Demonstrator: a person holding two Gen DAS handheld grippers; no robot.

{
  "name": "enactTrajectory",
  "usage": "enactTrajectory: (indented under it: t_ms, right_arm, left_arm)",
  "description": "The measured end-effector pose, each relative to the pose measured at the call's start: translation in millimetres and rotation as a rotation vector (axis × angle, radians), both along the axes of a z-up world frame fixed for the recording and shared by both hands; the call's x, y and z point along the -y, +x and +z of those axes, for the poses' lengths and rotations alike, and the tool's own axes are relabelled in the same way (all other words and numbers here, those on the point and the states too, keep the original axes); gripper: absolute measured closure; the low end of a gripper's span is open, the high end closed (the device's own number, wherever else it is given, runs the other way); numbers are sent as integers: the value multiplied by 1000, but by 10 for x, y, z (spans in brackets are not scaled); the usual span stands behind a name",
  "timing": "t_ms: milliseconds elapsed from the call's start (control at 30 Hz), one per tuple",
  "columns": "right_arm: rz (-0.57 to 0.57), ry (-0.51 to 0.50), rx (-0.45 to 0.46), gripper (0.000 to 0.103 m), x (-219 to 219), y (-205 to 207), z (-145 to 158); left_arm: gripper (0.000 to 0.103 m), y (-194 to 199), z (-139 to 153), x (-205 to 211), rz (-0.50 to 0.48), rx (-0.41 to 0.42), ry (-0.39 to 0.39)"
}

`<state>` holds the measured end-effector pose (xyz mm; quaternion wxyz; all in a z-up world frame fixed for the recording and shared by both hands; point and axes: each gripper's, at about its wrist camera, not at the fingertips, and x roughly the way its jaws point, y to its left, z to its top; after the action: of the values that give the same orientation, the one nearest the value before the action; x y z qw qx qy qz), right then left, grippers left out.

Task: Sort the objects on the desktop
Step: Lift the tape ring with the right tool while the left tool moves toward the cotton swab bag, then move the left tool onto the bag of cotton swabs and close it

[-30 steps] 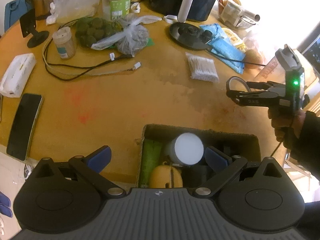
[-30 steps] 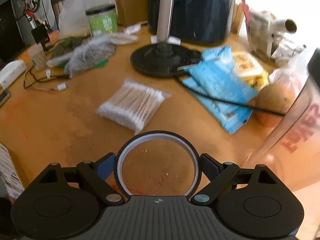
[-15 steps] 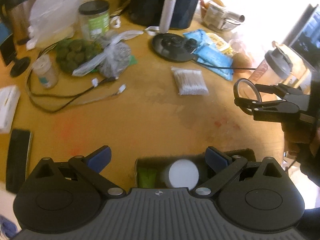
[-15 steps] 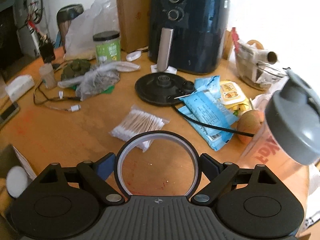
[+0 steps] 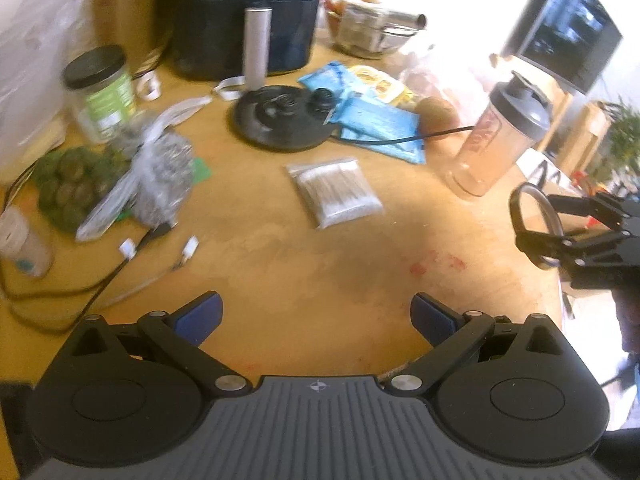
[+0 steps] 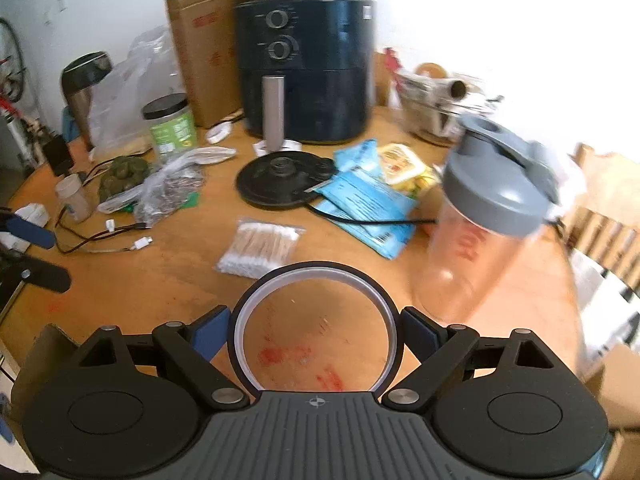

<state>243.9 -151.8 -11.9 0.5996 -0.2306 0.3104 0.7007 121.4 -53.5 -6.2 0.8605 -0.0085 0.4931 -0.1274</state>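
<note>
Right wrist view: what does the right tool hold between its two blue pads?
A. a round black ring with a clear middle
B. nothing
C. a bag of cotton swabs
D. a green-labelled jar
A: the round black ring with a clear middle sits between the blue pads of the right tool, and the wooden table shows through it.

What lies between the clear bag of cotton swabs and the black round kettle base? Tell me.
Only bare wooden tabletop separates the clear bag of cotton swabs from the black round kettle base, seen in both wrist views.
</note>
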Motion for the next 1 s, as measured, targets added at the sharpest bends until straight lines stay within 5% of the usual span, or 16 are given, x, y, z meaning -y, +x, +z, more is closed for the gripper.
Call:
enactTrajectory:
  t_ms: [1000]
  right_arm:
    - [-244,-57,-13,11,780,346,-100]
  left_arm:
    - [1,1084,-648,572,-435,188,129]
